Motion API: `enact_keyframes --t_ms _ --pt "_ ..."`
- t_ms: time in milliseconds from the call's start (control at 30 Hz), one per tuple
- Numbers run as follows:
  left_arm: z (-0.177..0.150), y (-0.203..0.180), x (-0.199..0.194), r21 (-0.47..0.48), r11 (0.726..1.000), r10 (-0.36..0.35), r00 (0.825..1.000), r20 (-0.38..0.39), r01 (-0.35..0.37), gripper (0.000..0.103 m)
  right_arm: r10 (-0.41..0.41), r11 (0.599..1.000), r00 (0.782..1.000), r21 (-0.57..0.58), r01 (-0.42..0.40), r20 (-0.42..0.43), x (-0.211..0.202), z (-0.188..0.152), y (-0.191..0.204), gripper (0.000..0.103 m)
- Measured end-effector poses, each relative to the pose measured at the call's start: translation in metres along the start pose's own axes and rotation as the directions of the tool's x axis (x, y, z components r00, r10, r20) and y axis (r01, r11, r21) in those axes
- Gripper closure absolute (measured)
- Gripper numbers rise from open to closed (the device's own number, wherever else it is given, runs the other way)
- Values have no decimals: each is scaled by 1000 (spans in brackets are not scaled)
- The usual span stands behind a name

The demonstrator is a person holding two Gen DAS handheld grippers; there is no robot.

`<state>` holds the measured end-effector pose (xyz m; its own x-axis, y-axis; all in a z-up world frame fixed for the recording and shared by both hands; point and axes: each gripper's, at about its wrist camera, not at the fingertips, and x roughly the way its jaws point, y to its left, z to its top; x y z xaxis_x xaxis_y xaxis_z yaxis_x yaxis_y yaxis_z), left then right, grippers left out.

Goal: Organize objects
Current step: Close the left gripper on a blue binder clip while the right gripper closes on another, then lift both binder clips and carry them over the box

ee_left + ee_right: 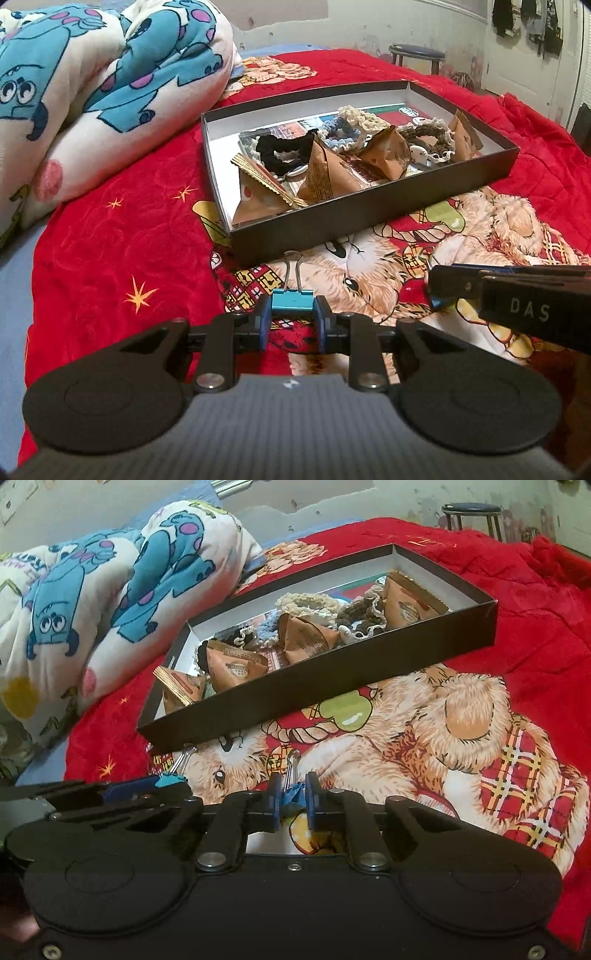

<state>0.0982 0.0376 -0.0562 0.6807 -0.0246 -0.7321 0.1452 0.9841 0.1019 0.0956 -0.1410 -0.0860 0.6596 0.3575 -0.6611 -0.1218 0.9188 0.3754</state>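
My left gripper (pixel 292 322) is shut on a blue binder clip (pixel 292 302), its wire handles pointing toward the black box (pixel 369 218). My right gripper (pixel 292 800) is shut on a second blue binder clip (pixel 294 794), held edge-on. Both are just above the red blanket, close in front of the box's near wall (pixel 295 698). The box holds brown triangular packets (pixel 328 173), a black scrunchie (pixel 284 153) and several crocheted scrunchies (pixel 347 129). The left gripper and its clip (pixel 170 778) show at the left of the right wrist view. The right gripper shows at the right of the left wrist view (pixel 517 295).
The box lies on a red blanket with a teddy-bear print (pixel 461 716). A rolled white-and-blue monster-print blanket (pixel 92 92) lies left of the box. A round stool (pixel 417 53) stands past the bed by the wall.
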Motion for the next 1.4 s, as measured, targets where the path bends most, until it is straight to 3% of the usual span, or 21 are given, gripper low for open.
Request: enact_keyframes --t_ms 500,1400 --pt "2 -3 -9 -1 1000 15 999 32 -15 75 9 996 999 83 -13 46 -15 3 -13 93" --pt "4 -4 -12 -9 1000 8 999 50 -7 75 34 995 997 96 -41 74 -21 3 -13 93"
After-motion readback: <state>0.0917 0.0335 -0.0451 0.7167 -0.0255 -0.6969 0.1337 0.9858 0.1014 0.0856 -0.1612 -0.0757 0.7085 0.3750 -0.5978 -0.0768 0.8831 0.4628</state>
